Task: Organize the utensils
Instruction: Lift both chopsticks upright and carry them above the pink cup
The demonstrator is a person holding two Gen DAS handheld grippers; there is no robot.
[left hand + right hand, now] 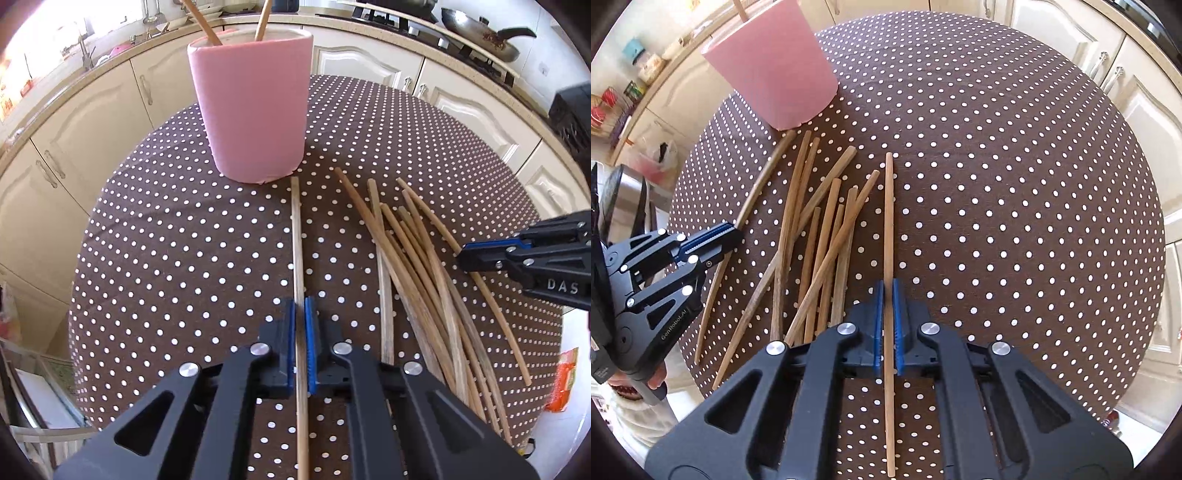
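Left gripper [301, 332] and right gripper [888, 314]: jaws each clamped on one chopstick [297, 236], near ends hidden; pink cup [251, 110] interior unseen.

We saw a pink, straight-walled holder cup [251, 110] standing upright at the table's far side, two light wooden chopsticks [263, 20] leaning inside it. A loose heap of brown wooden chopsticks [812, 251] lay crossed over one another nearby. Two single pale chopsticks lay apart from the heap, one [297, 236] on its left, one [888, 221] on its right.
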